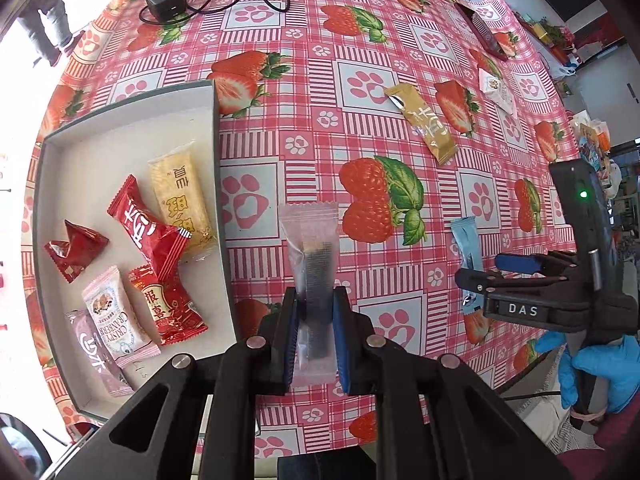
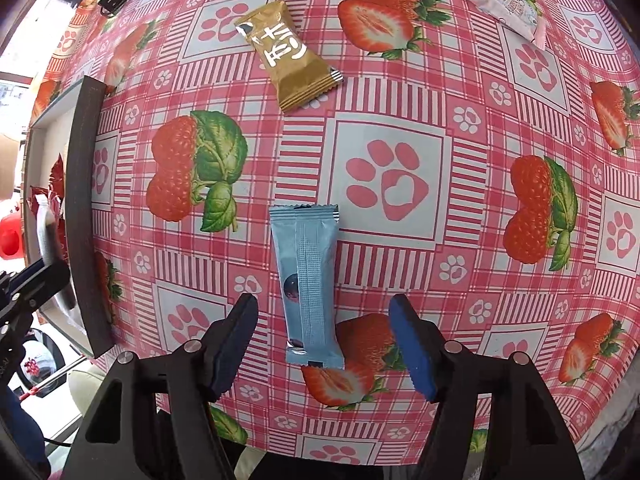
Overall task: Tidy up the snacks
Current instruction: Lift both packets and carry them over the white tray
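Note:
My left gripper (image 1: 315, 320) is shut on a clear packet with a dark bar inside (image 1: 312, 256), held above the tablecloth just right of the white tray (image 1: 120, 136). The tray holds several snacks: a yellow packet (image 1: 180, 204), red packets (image 1: 148, 228) and a pink cranberry packet (image 1: 114, 316). My right gripper (image 2: 324, 344) is open, its jaws on either side of a light blue packet (image 2: 308, 280) lying on the table. The right gripper also shows in the left wrist view (image 1: 520, 276). A gold packet (image 2: 286, 56) and a white packet (image 2: 504, 4) lie farther away.
The strawberry-print tablecloth (image 2: 400, 128) covers the table. A black charger with cables (image 1: 164, 2) sits at the far edge. A dark tray with more packets (image 1: 492, 36) is at the far right. The tray's dark wall (image 2: 86, 216) stands left of the right gripper.

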Demonstrator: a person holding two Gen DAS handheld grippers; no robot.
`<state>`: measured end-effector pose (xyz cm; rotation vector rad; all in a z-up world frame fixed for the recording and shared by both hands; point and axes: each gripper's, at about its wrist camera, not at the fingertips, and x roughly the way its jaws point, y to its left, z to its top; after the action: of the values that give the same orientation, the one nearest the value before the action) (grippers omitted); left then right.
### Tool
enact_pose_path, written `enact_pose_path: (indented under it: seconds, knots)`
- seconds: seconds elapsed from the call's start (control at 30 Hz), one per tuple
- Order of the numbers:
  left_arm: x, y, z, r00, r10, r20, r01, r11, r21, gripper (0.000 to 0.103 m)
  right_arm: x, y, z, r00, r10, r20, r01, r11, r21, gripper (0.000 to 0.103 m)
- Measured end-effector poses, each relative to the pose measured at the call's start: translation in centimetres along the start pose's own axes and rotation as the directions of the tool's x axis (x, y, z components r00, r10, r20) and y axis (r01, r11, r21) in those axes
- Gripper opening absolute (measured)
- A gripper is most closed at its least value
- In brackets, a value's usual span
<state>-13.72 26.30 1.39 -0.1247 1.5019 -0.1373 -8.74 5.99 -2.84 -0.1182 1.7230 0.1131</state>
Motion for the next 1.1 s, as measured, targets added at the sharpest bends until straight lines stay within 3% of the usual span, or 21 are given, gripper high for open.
enact_pose_path:
  seconds: [0.03, 0.13, 0.17, 0.2, 0.4, 0.63, 0.8, 0.87, 1.1]
  knots:
    - [-0.1, 0.1, 0.0, 1.000, 0.005, 0.000, -0.005, 1.000, -0.003, 0.018, 0.6, 0.3, 0.2, 1.000, -0.010, -0.013, 0.010, 1.000, -0.002, 0.069]
    - [-0.4, 0.4, -0.2, 1.000, 0.021, 0.006, -0.021, 1.000, -0.009, 0.018, 1.2, 1.4, 0.1, 0.997, -0.079, -0.015, 0.078, 0.996, -0.035, 0.050]
    - [-0.5, 0.5, -0.2, 1.000, 0.024, 0.009, -0.024, 1.000, -0.014, 0.018, 1.1, 1.8, 0.1, 0.997, -0.076, -0.011, 0.075, 0.996, -0.054, 0.029]
    - [-0.6, 0.7, -0.2, 1.000, 0.028, 0.012, -0.028, 0.999, -0.020, 0.018, 1.0, 2.3, 0.1, 0.997, -0.072, -0.015, 0.071, 0.995, -0.068, 0.024]
    - [-1.5, 1.7, 0.2, 0.998, 0.048, 0.046, -0.046, 0.998, -0.051, 0.018, -2.0, 4.2, 1.0, 0.999, 0.035, 0.038, -0.032, 0.996, -0.082, 0.024]
    - [-2.2, 3.7, 0.2, 0.995, 0.074, 0.066, -0.068, 0.994, -0.091, 0.018, -5.8, 9.4, 3.9, 0.986, 0.135, 0.093, -0.121, 0.982, -0.144, 0.024]
    - [-2.6, 6.1, 0.0, 0.994, 0.088, 0.072, -0.077, 0.987, -0.140, 0.018, -6.4, 13.3, 5.1, 0.979, 0.174, 0.102, -0.151, 0.968, -0.202, 0.024]
    - [-2.8, 7.1, -0.2, 0.993, 0.097, 0.074, -0.084, 0.983, -0.162, 0.018, -5.2, 13.6, 3.6, 0.977, 0.186, 0.102, -0.159, 0.961, -0.225, 0.024]
    - [-3.2, 11.5, -0.9, 0.991, 0.112, 0.077, -0.089, 0.963, -0.256, 0.018, -4.7, 17.5, 3.5, 0.974, 0.210, 0.089, -0.176, 0.940, -0.294, 0.024]
